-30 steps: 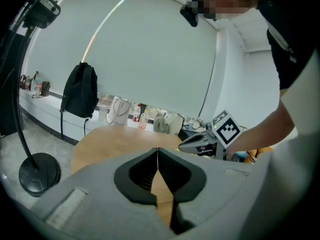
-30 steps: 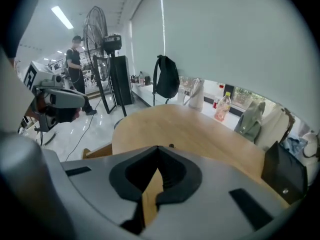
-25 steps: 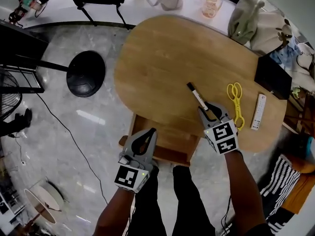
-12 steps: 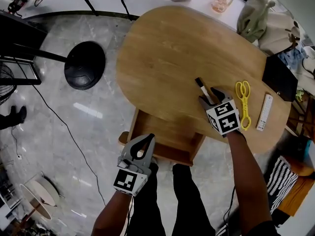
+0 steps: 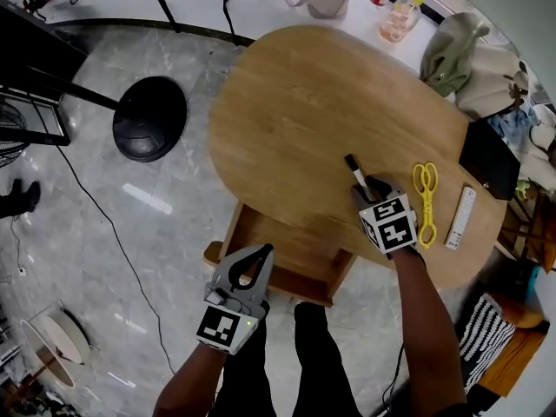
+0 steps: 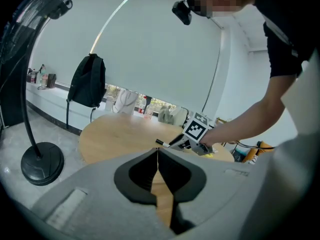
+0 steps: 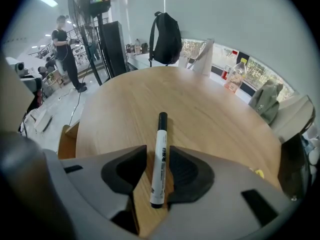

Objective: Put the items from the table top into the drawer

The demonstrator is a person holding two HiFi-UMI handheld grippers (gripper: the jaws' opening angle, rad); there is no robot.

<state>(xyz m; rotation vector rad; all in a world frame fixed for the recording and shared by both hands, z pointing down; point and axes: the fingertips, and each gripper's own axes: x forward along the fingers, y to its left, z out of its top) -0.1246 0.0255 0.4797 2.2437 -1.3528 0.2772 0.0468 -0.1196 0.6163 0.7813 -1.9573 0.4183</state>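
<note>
A black-capped white marker (image 5: 354, 170) lies on the oval wooden table (image 5: 295, 102), its cap pointing away from me. My right gripper (image 5: 369, 189) points steeply down over its near end. In the right gripper view the marker (image 7: 160, 154) lies between the jaws of the right gripper (image 7: 157, 170), which are closing; a sliver of wood still shows beside the left pad. The open wooden drawer (image 5: 228, 233) sticks out below the table's near edge. My left gripper (image 5: 263, 252) hovers at the drawer's front, shut and empty, its jaws (image 6: 158, 156) meeting at the tips.
Yellow scissors (image 5: 425, 189) and a white ruler (image 5: 458, 218) lie to the right of the marker. A black case (image 5: 488, 159) sits at the table's right edge. A bottle (image 5: 397, 20) and bags stand beyond the far edge. A fan's round base (image 5: 149, 118) is on the floor at the left.
The right gripper has sunk onto the table so that its jaws straddle the marker. The left gripper has dropped slightly in front of the drawer.
</note>
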